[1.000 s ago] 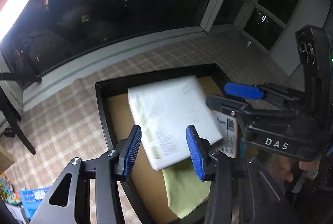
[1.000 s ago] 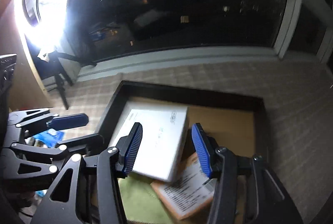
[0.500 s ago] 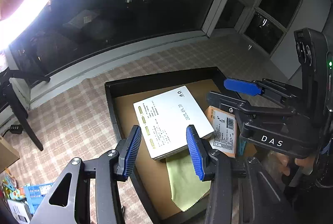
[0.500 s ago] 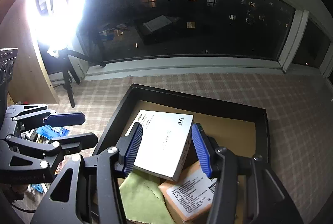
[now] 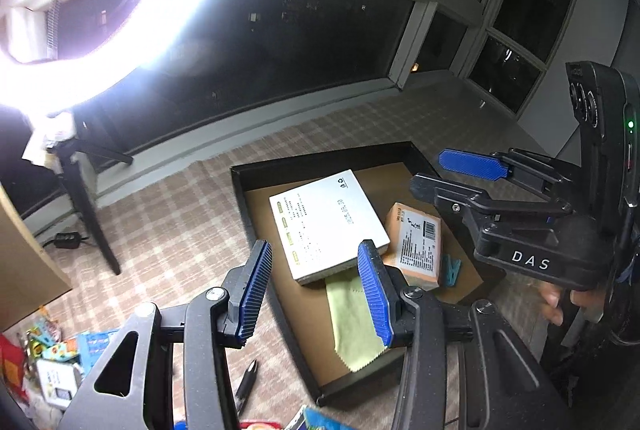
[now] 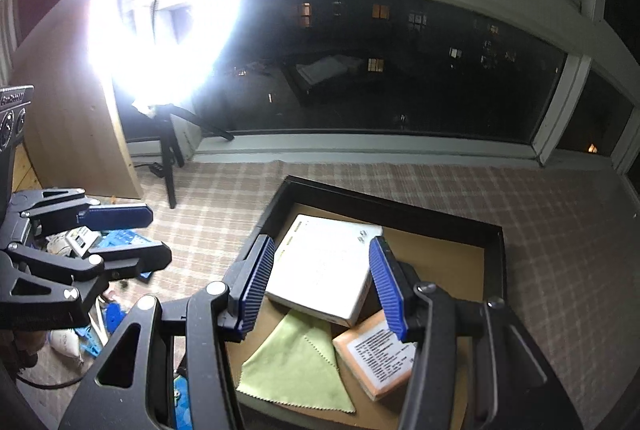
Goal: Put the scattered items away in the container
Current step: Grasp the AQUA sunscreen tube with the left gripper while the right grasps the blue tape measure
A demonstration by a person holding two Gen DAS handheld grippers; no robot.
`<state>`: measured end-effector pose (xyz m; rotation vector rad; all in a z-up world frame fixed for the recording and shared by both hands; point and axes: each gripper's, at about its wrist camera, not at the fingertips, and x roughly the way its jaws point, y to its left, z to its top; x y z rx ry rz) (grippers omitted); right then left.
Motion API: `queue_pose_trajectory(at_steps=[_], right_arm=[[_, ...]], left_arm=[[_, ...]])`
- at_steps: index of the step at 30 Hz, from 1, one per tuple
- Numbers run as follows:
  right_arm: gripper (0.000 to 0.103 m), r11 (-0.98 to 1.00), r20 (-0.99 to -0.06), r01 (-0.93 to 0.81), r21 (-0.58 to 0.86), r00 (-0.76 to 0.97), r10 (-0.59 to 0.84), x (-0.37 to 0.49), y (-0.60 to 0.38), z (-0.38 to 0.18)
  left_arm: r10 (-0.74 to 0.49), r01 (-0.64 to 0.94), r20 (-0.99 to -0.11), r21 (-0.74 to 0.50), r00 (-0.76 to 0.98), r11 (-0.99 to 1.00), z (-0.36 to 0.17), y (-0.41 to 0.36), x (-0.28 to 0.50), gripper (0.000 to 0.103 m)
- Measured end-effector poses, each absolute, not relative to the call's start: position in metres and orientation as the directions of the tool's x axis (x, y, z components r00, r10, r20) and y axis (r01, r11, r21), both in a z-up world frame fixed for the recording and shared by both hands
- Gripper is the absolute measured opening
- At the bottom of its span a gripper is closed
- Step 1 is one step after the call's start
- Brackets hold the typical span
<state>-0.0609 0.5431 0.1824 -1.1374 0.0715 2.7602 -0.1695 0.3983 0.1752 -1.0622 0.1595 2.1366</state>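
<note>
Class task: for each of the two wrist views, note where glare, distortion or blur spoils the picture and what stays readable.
Left wrist view: the ring light burns out the upper left; window frames bow from fisheye distortion; the white box in the tray stays sharp, its print readable. Right wrist view: the same lamp blooms white at upper left; the dark window shows reflections; the green cloth is clear.

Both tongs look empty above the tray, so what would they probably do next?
Probably swing the left tongs toward the black pen lying on the mat just outside the black tray. The white box already lies inside, and both tongs are open and empty.
</note>
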Motion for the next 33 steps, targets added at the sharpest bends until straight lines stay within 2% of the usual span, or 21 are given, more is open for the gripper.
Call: queue_pose_trajectory(at_steps=[8,14,19,26,31,33], right_arm=[[0.049,-0.994,-0.688,-0.103,-0.023,-0.720,0.090,-0.039,0.510,0.202],[0.049,-1.000,-0.722,-0.023,0.018,-0.691,0.003,-0.018,0.486,0.191],[0.049,-0.996,-0.775,0.040,0.079,-0.626,-0.086,-0.003,0.467,0.160],[0.049,-0.981,-0.847,0.064,0.186,-0.496,-0.193,0.017,0.443,0.093],[0.049,-0.966,-0.862,0.082,0.245,-0.437,-0.256,0.023,0.426,0.066],[0.049,-0.960,-0.862,0.110,0.259,-0.423,-0.281,0.021,0.416,0.064]], left_arm=[[0.544,-0.636,-0.711,-0.176,-0.445,-0.751,0.198,0.357,-0.142,0.042],[0.497,-0.583,-0.721,-0.159,-0.482,-0.796,0.198,0.309,-0.118,0.042],[0.441,-0.519,-0.757,-0.159,-0.481,-0.840,0.175,0.268,-0.101,0.042],[0.376,-0.423,-0.831,-0.191,-0.411,-0.886,0.116,0.229,-0.076,0.042],[0.353,-0.336,-0.854,-0.228,-0.382,-0.914,0.084,0.198,-0.059,0.042],[0.326,-0.325,-0.863,-0.203,-0.385,-0.924,0.079,0.186,-0.051,0.042]])
